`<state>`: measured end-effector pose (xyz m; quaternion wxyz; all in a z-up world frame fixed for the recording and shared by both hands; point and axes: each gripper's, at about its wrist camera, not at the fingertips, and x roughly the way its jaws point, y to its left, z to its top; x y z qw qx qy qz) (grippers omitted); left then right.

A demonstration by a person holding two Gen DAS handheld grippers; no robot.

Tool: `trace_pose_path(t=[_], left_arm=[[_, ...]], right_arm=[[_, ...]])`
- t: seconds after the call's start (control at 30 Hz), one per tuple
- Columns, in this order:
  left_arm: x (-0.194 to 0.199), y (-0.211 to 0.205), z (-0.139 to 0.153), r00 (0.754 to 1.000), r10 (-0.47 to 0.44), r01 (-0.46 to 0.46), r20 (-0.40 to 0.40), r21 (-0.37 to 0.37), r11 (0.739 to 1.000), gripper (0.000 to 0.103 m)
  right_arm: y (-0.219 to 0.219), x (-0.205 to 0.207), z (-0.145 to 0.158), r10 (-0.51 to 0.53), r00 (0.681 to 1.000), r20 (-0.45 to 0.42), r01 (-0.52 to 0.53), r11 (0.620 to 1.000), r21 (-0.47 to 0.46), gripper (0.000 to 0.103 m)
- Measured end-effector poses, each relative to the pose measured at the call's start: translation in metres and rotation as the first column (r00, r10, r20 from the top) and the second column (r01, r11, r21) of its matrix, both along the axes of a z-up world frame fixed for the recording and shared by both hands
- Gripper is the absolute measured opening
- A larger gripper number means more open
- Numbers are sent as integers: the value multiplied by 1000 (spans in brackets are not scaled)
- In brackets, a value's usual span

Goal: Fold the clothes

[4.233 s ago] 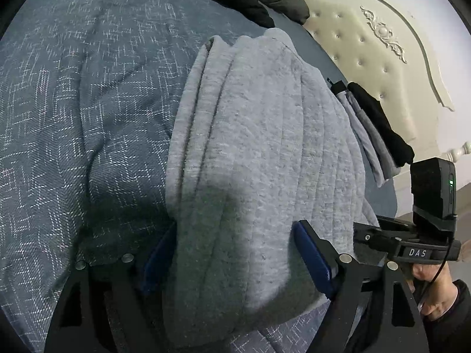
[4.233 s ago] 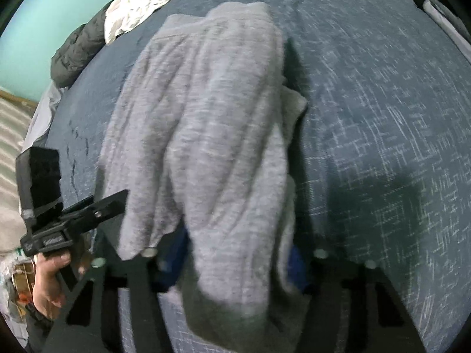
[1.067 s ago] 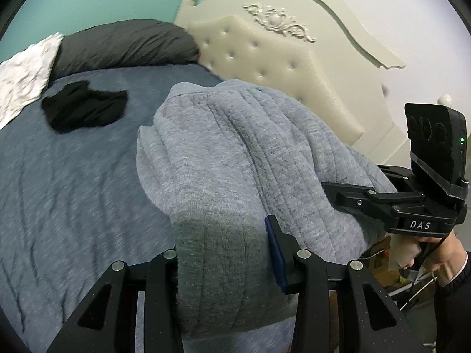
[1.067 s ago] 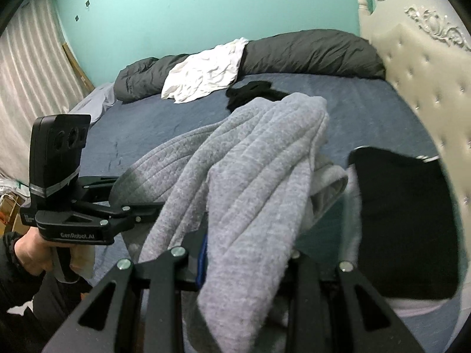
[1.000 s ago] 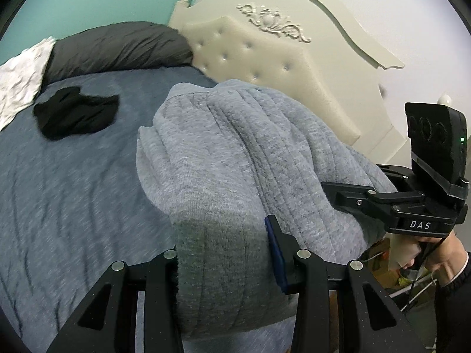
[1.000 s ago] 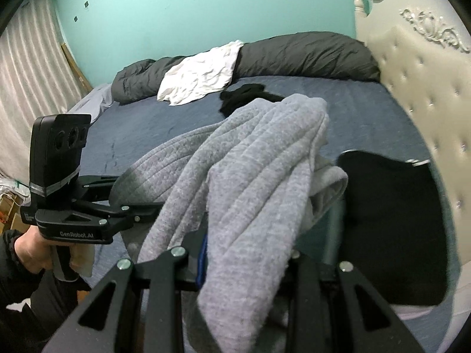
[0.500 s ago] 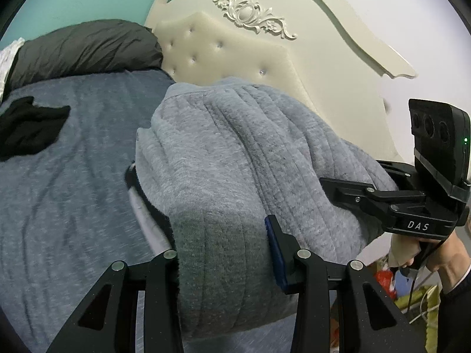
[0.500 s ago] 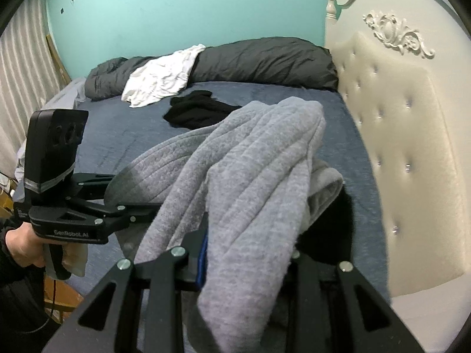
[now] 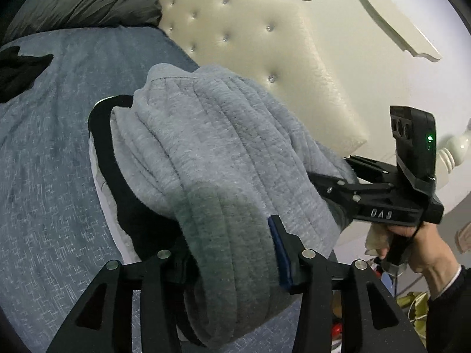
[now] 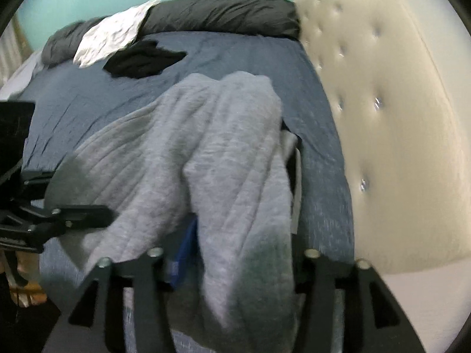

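Note:
A folded grey quilted garment [image 9: 223, 147] hangs between both grippers, above the bed near the headboard. My left gripper [image 9: 232, 253] is shut on its near end, with a blue pad [image 9: 278, 253] pressed into the cloth. The right gripper [image 9: 347, 188], held by a hand [image 9: 424, 244], grips the garment's right end. In the right wrist view the same garment [image 10: 229, 153] drapes over my right gripper [image 10: 235, 264], which is shut on it, and the left gripper [image 10: 88, 214] holds its left side. Under the garment lies a folded stack with a black piece [image 9: 109, 158] on top.
The blue-grey bed cover [image 9: 44, 176] stretches left. A cream tufted headboard [image 10: 382, 117] stands close on the right. A loose black garment [image 10: 141, 58], a white one [image 10: 112, 35] and a dark duvet [image 10: 220, 14] lie at the far side.
Both grippers carried the grey garment from the middle of the bed toward the headboard. It now hangs lower, over the black-topped stack.

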<state>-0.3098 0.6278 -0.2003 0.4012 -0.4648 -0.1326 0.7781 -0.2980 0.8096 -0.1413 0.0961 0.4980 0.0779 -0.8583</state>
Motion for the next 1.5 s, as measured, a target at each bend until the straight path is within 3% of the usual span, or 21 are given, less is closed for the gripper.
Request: trace_pose_path(t=[0.13, 0.27, 0.37, 0.43, 0.53, 0.6, 0.73, 0.87, 1.07, 1.23, 1.37, 1.5], left_arm=[[3, -9, 11, 1000, -11, 11, -12, 1, 1000, 64], [11, -35, 33, 997, 36, -37, -69, -23, 999, 66], [9, -51, 52, 986, 90, -95, -137, -32, 995, 66], [4, -49, 55, 986, 67, -76, -156, -51, 996, 65], [7, -41, 59, 978, 32, -49, -205, -81, 995, 64], [8, -33, 57, 975, 12, -34, -220, -96, 995, 59], [11, -17, 38, 975, -41, 5, -218, -161, 987, 34], [23, -15, 21, 968, -72, 24, -241, -198, 980, 31], [28, -20, 11, 971, -44, 2, -234, -175, 985, 30], [32, -22, 6, 971, -21, -17, -237, -158, 987, 30], [35, -23, 2, 971, -3, -33, -239, -145, 989, 30], [38, -25, -1, 970, 15, -48, -241, -131, 990, 30]], right_arm=[[22, 10, 14, -99, 991, -89, 95, 994, -55, 63], [25, 25, 42, -175, 963, -207, 158, 983, -96, 63], [15, 29, 60, -178, 948, -264, 146, 980, -134, 63], [4, 29, 65, -159, 946, -281, 125, 983, -135, 60], [-8, 27, 58, -149, 955, -257, 119, 985, -125, 39], [-16, 25, 52, -143, 961, -237, 117, 986, -118, 31], [-18, 20, 27, -168, 970, -177, 149, 982, -116, 20], [-13, 18, -1, -210, 970, -122, 194, 972, -135, 14], [3, 17, -31, -287, 954, -83, 262, 936, -234, 10], [14, 18, -36, -326, 944, -61, 296, 911, -288, 6], [28, 19, -17, -356, 927, -115, 319, 913, -254, 4], [25, 11, -29, -362, 926, -105, 340, 923, -178, 3]])
